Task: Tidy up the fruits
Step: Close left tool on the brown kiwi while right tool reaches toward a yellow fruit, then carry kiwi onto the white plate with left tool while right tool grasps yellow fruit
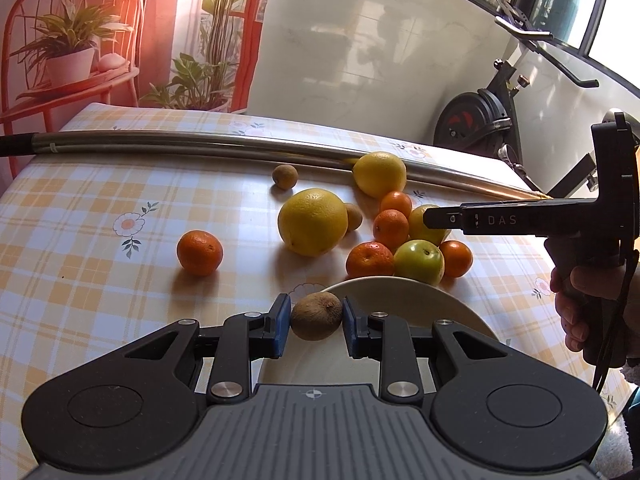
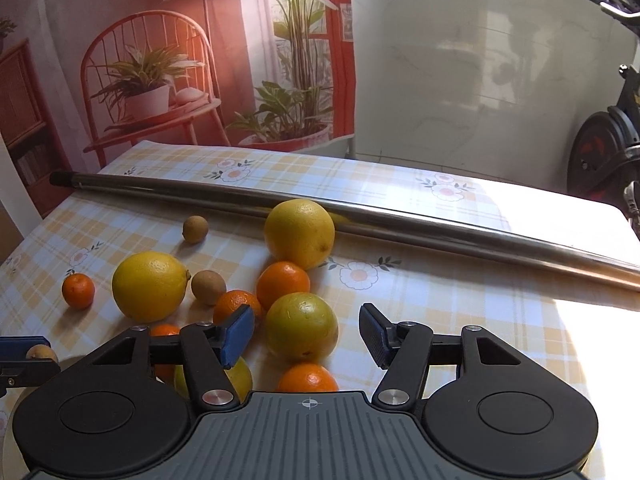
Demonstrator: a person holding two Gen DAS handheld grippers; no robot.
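My left gripper (image 1: 316, 320) is shut on a small brown kiwi (image 1: 316, 315), held over the near-left rim of a white plate (image 1: 404, 296). Beyond the plate lies a heap of fruit: a big yellow grapefruit (image 1: 313, 222), a lemon (image 1: 380, 174), several tangerines (image 1: 370, 260) and a green apple (image 1: 419, 261). One tangerine (image 1: 199, 252) sits apart on the left. My right gripper (image 2: 306, 334) is open, its blue pads (image 2: 240, 334) on either side of a yellow-green citrus (image 2: 301, 326) without touching it. From the left wrist it reaches in from the right (image 1: 430, 218).
A long metal pole (image 1: 200, 146) lies across the checked tablecloth behind the fruit. Two small brown fruits (image 1: 285, 176) (image 1: 354, 216) rest near the grapefruit. A hand (image 1: 576, 308) holds the right gripper's handle. An exercise bike (image 1: 480, 120) stands beyond the table's far right corner.
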